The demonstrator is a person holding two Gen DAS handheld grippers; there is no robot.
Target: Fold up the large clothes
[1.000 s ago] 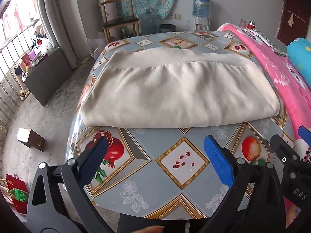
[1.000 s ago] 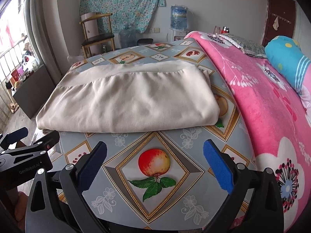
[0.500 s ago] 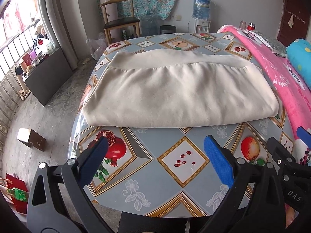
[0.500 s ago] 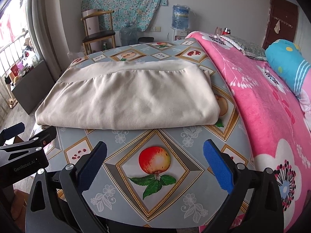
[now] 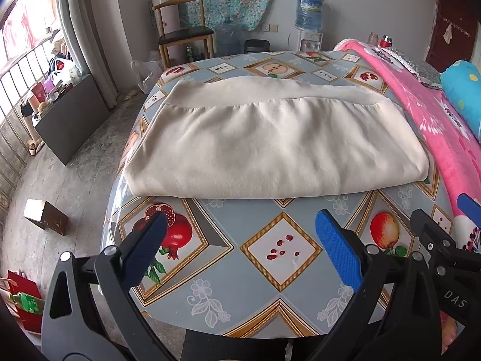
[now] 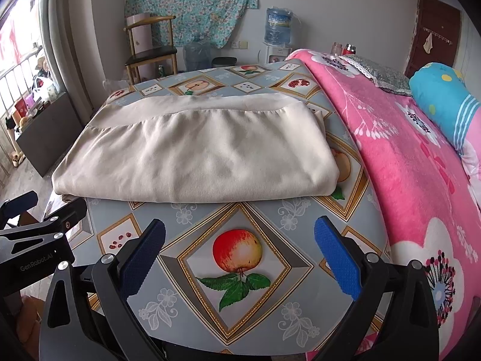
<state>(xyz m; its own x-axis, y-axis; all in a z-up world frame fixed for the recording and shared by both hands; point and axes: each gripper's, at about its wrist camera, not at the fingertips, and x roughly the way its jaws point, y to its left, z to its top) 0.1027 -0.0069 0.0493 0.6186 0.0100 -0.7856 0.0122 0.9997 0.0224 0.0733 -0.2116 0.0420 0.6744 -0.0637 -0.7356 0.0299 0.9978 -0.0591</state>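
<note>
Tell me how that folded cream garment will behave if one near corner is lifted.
The cream garment is probably floppy: its surface is soft and rumpled. Lifted by one corner, the stacked layers would likely sag and unfold. On the glossy tablecloth it may slide.

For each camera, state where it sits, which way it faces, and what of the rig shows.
Left wrist: on the left gripper, facing across the table to the folded cloth; its open fingers show, with the right gripper at the right edge.
Right wrist: on the right gripper, facing likewise; its open fingers show, with the left gripper at the left edge.
Shared: cloth, table, pink blanket, chair.
</note>
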